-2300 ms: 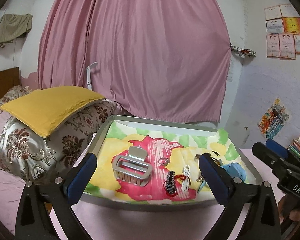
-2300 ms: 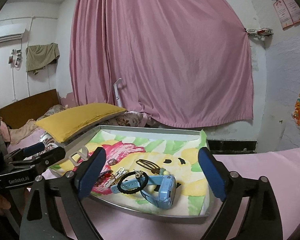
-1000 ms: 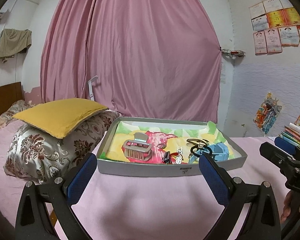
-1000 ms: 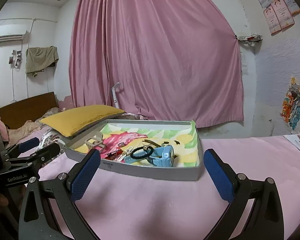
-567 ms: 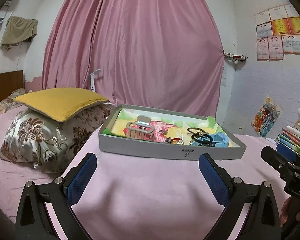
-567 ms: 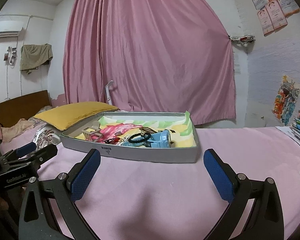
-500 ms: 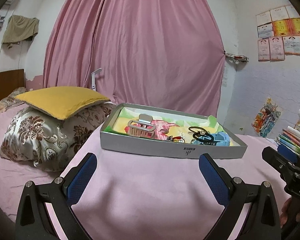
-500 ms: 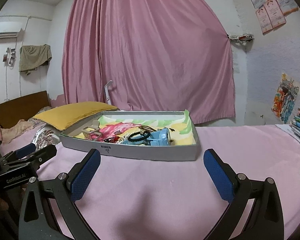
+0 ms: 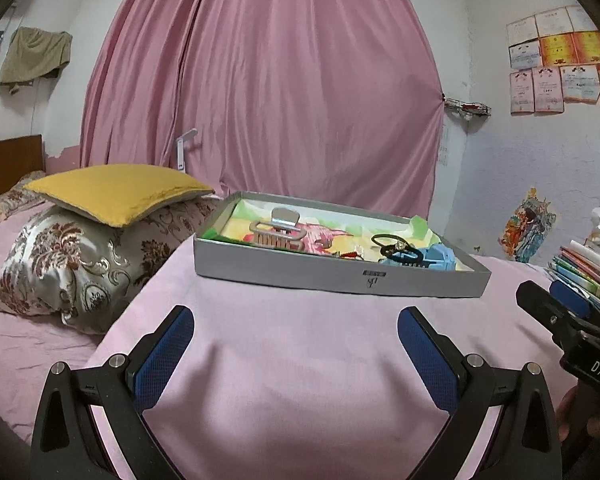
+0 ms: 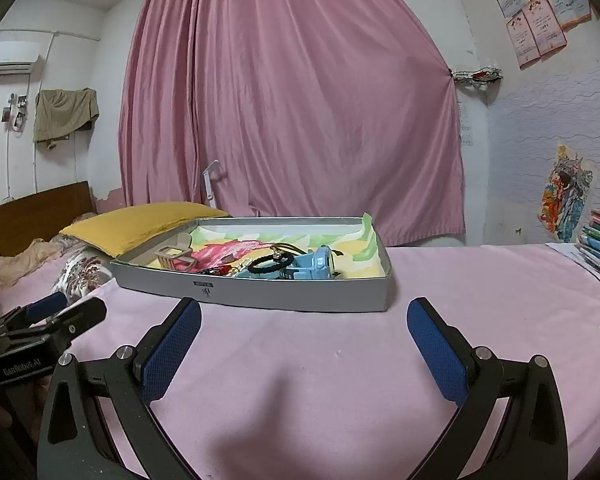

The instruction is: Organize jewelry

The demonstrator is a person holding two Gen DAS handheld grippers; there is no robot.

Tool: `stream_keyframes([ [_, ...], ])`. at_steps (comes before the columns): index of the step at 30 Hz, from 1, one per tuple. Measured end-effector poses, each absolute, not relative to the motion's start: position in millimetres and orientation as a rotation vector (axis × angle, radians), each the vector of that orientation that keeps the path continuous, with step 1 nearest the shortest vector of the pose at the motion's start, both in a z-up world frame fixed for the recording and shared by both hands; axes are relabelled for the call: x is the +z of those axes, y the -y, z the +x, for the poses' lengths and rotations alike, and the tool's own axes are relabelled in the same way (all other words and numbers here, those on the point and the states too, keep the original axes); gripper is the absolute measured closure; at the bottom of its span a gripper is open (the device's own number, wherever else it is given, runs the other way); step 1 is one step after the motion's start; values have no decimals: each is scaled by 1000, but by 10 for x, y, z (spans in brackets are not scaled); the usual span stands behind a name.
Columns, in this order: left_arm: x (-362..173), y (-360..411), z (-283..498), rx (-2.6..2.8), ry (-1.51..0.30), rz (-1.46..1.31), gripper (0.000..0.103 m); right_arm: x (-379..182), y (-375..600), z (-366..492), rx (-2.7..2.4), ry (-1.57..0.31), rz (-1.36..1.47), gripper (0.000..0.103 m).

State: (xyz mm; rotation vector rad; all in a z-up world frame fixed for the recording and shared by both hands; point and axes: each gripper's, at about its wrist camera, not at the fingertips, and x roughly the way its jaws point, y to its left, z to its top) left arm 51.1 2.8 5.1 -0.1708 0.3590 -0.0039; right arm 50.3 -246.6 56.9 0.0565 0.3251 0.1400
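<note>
A grey tray (image 9: 284, 272) lined with a colourful cloth sits on the pink bed cover, ahead of both grippers; it also shows in the right wrist view (image 10: 300, 292). In it lie a silver hair claw (image 9: 277, 231), a black hair tie (image 9: 402, 257) and a light-blue watch (image 9: 436, 258). The right wrist view shows the claw (image 10: 174, 257), the tie (image 10: 270, 265) and the watch (image 10: 314, 266). My left gripper (image 9: 294, 338) is open and empty, low over the cover, short of the tray. My right gripper (image 10: 304, 334) is open and empty, likewise short of the tray.
A yellow cushion (image 9: 116, 190) lies on a patterned pillow (image 9: 72, 264) left of the tray. A stack of books (image 9: 588, 268) stands at the right. A pink curtain (image 9: 260, 92) hangs behind. The pink cover (image 9: 300, 380) spreads between grippers and tray.
Both grippers have pulled back and dropped from above the tray to low over the bed cover. The tray now sits farther ahead. Both stay open and empty.
</note>
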Motion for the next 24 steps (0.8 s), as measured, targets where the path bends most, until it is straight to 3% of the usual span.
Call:
stream_keyframes([
  [24, 45, -41, 523, -7, -366, -173, 1, 570, 2450, 521, 149, -337, 60, 2],
])
